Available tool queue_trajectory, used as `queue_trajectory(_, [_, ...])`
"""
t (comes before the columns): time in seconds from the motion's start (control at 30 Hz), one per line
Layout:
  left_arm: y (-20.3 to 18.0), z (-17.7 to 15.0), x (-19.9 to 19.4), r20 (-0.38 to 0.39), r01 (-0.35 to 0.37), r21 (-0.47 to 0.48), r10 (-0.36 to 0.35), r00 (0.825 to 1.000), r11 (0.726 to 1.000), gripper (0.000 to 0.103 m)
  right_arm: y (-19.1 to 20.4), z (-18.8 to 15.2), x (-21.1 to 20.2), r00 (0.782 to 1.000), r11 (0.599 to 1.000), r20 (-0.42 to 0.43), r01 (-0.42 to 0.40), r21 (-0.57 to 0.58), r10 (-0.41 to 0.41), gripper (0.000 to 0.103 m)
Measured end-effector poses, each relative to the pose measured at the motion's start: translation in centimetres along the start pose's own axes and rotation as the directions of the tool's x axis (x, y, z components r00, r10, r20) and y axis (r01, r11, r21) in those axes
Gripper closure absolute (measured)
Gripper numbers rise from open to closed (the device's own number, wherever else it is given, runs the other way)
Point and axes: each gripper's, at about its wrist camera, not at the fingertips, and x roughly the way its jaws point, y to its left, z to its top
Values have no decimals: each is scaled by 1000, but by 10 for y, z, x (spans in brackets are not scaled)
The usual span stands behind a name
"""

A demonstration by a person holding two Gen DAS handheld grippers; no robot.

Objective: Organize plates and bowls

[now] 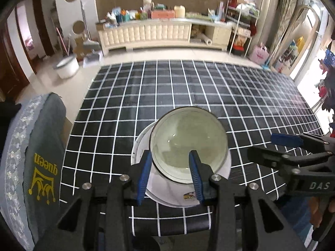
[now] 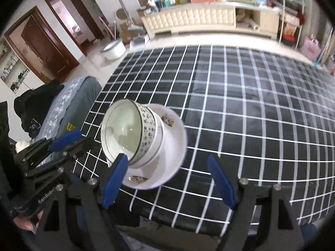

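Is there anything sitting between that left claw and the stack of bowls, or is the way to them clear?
Nothing visible stands between them. The left gripper is open, its blue fingers either side of the near rim of the top bowl, which sits nested on the white plate on the checked tablecloth. The right gripper hangs open alongside.

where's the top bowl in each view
Left wrist: top bowl at lower centre, nested in the stack on the plate, its near rim between the left tool fingers.
Right wrist: top bowl left of centre, above the right tool's left finger.
Shared landmark: the checked tablecloth under the stack.
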Motion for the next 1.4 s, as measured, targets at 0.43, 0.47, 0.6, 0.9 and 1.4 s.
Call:
queue_trajectory(0.43, [-45, -52, -107, 355, -69, 8, 62, 933, 998, 21, 17, -69, -118, 907, 975, 388, 208, -75, -163, 0])
queue_trajectory(0.47, [-48, -56, -113, 365, -76, 5, 69, 928, 997, 20, 19, -74, -122, 897, 968, 403, 235, -85, -182, 0])
queue_trajectory(0.6, [-60, -74, -139, 419, -90, 3, 80, 905, 996, 16, 25, -100, -146, 850, 950, 478, 299, -95, -220, 0])
queue_trajectory(0.9, [-82, -101, -188, 507, -81, 39, 51, 861, 996, 5, 23, -134, -183, 793, 946, 555, 324, -33, -252, 0])
queue_trajectory(1.4, [-89, -120, -210, 527, -46, 55, 10, 850, 997, 0, 25, -156, -195, 779, 943, 573, 331, -29, -255, 0])
